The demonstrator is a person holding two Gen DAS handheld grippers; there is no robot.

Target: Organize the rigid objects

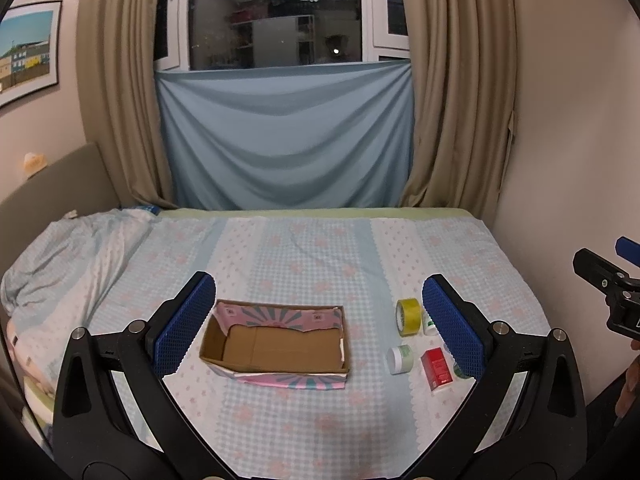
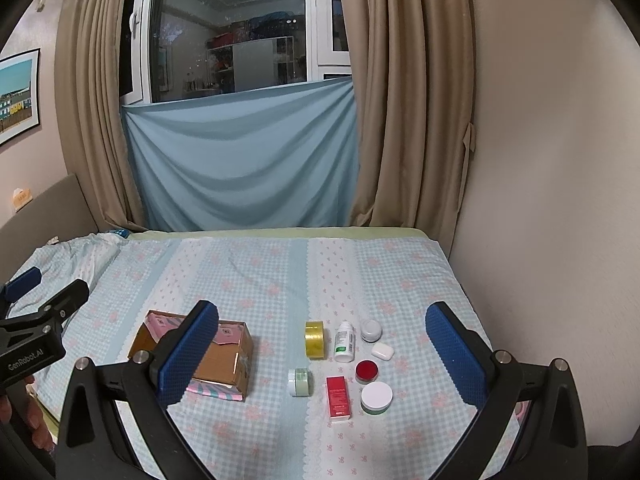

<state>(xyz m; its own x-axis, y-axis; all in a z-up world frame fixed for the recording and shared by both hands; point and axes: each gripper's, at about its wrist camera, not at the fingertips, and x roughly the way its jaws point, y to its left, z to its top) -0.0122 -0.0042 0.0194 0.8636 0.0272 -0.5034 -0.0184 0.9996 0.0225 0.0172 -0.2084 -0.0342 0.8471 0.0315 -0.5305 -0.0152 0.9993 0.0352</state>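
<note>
An open, empty cardboard box (image 1: 276, 344) (image 2: 218, 356) lies on the bed. To its right lie a yellow tape roll (image 2: 314, 339) (image 1: 409, 316), a white bottle (image 2: 345, 342), a green-and-white jar (image 2: 300, 382) (image 1: 400, 359), a red box (image 2: 339, 398) (image 1: 437, 368), a red-lidded jar (image 2: 367, 371), a white-lidded jar (image 2: 376, 398), a grey jar (image 2: 371, 330) and a small white case (image 2: 383, 351). My left gripper (image 1: 316, 320) is open and empty, above the box. My right gripper (image 2: 322, 352) is open and empty, above the small objects.
The bed is covered by a blue checked sheet (image 2: 260, 280). A crumpled duvet (image 1: 68, 256) lies at the left. A wall (image 2: 540, 200) bounds the right side, and curtains (image 1: 452, 100) and a blue cloth (image 1: 284, 140) hang at the far end.
</note>
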